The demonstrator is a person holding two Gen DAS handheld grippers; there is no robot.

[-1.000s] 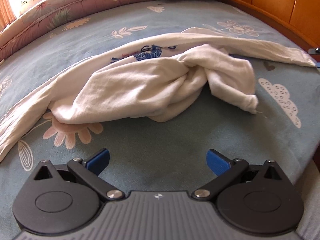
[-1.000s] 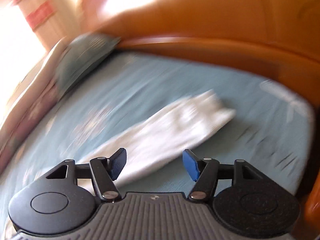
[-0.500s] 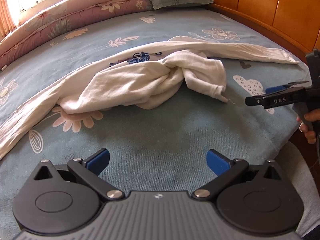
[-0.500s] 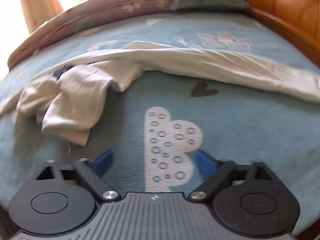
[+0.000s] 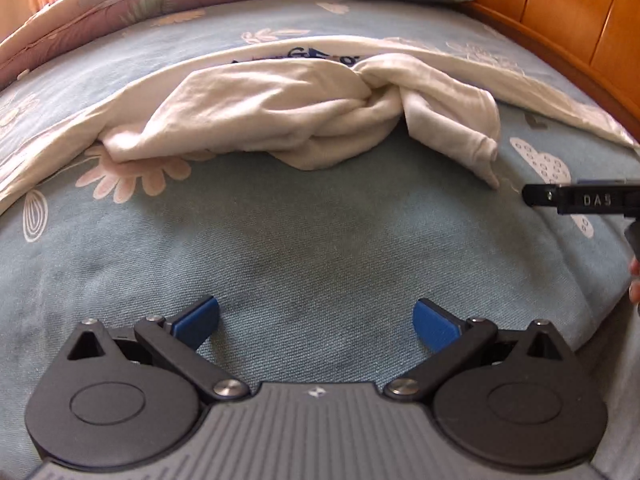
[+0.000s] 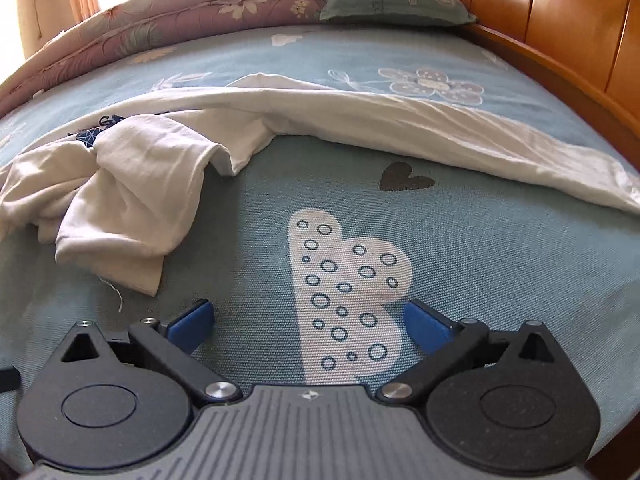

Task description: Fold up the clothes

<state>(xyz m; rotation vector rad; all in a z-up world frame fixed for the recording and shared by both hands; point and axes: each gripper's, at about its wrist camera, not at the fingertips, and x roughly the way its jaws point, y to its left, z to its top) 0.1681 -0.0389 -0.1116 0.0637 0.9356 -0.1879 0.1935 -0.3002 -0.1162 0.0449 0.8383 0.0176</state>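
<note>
**White shirt lies bunched and twisted on the bed, both tools open and empty**

The white shirt (image 5: 304, 108) lies across the middle of the bed (image 5: 320, 240), not folded. Its body is gathered into a rumpled heap with a twist near the centre, and a dark blue print (image 5: 316, 55) peeks out along the far edge. One sleeve (image 6: 440, 132) runs out long toward the wooden bed frame (image 6: 560, 40); on the other side the cloth trails off toward the left edge of the left wrist view. A loose flap (image 6: 128, 216) hangs toward the near side, ending in a corner with a stray thread.

Judged from how it lies, the folding is far from finished: the cloth would need to be untwisted and spread flat before any neat fold could hold. No tidy crease or stacked layer shows anywhere.

The left tool (image 5: 316, 322) hovers over bare bedspread on the near side of the heap, its blue-tipped fingers spread wide and holding nothing. The right tool (image 6: 308, 320) sits low over a white spotted patch (image 6: 344, 292) on the bedspread, fingers likewise apart and empty, just beside the flap's corner.

Beyond the shirt, a rolled floral quilt (image 6: 160, 28) and a green pillow (image 6: 392, 0) line the far side.
</note>
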